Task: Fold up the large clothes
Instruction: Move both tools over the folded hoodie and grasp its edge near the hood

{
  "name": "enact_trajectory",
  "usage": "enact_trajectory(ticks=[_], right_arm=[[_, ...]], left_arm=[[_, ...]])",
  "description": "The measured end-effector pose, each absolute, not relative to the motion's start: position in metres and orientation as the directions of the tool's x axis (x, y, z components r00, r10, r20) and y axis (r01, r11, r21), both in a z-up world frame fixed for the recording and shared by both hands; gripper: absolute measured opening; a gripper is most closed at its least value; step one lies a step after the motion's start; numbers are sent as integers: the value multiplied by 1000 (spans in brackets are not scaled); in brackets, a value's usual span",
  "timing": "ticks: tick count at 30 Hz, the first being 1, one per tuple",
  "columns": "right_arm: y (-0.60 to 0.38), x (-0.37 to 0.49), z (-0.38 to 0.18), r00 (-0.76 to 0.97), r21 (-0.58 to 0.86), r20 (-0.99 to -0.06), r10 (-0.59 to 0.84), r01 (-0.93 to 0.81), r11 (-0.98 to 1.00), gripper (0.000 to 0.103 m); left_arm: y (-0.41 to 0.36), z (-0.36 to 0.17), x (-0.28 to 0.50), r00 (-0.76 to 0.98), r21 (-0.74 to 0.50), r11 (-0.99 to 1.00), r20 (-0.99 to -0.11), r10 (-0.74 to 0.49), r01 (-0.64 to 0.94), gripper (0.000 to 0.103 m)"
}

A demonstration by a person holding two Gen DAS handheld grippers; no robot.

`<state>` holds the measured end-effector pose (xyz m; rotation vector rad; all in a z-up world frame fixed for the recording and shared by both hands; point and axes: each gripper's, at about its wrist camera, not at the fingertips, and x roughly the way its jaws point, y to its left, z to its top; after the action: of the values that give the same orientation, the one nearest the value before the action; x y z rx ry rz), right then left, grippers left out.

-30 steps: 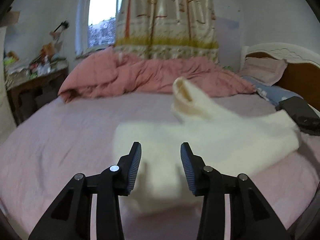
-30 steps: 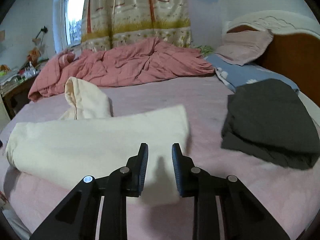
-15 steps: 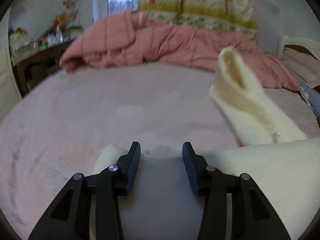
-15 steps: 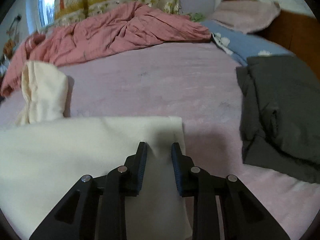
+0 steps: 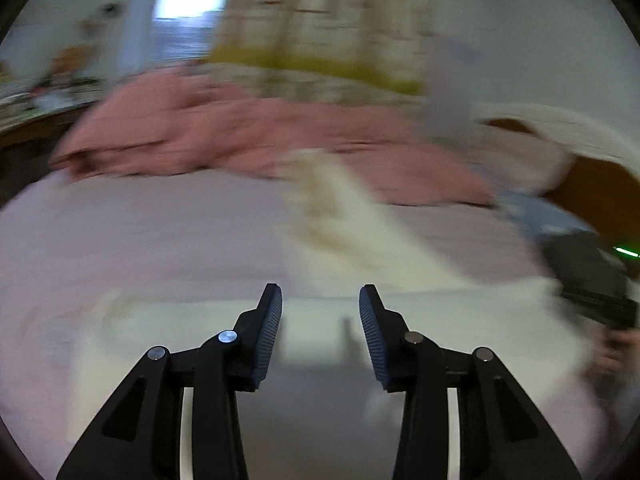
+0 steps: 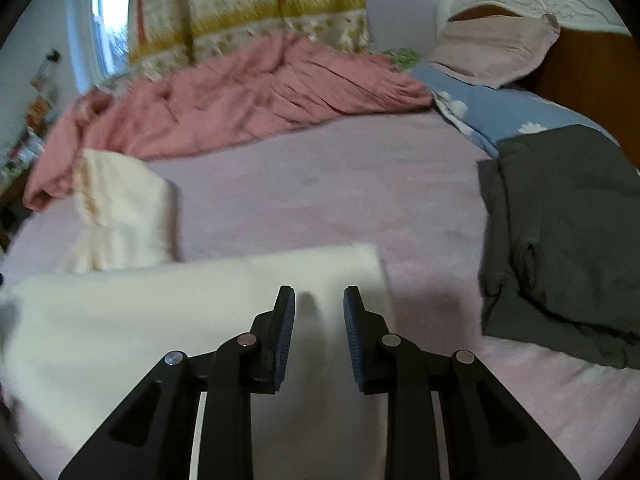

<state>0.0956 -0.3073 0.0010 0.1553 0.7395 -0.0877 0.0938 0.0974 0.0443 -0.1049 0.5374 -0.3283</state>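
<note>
Hovering low centre over the cream garment [image 6: 168, 320], the right gripper [image 6: 319, 304] stands narrowly parted, empty; the left gripper [image 5: 320, 312] (blurred view) is closing, nothing between.

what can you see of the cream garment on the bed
The cream garment is soft, thick-looking cloth, partly folded into a wide flat band across the pink sheet. One sleeve with a ribbed cuff sticks up from its far left edge. It lies left of the dark clothes, apart from them. The right gripper is over its right end; nothing shows between the fingers.
</note>
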Motion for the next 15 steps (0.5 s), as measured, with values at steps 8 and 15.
enact_trajectory(ticks=[8,15], right_arm=[[-269,71,13,740,102,-671,58,15,995,27],[-259,64,26,747,101,-659,88,-28,995,27]], left_arm=[[7,7,121,585,-251,939,-735,-343,235,35],[11,-26,137,548,-298,928,-749,-372,223,36]])
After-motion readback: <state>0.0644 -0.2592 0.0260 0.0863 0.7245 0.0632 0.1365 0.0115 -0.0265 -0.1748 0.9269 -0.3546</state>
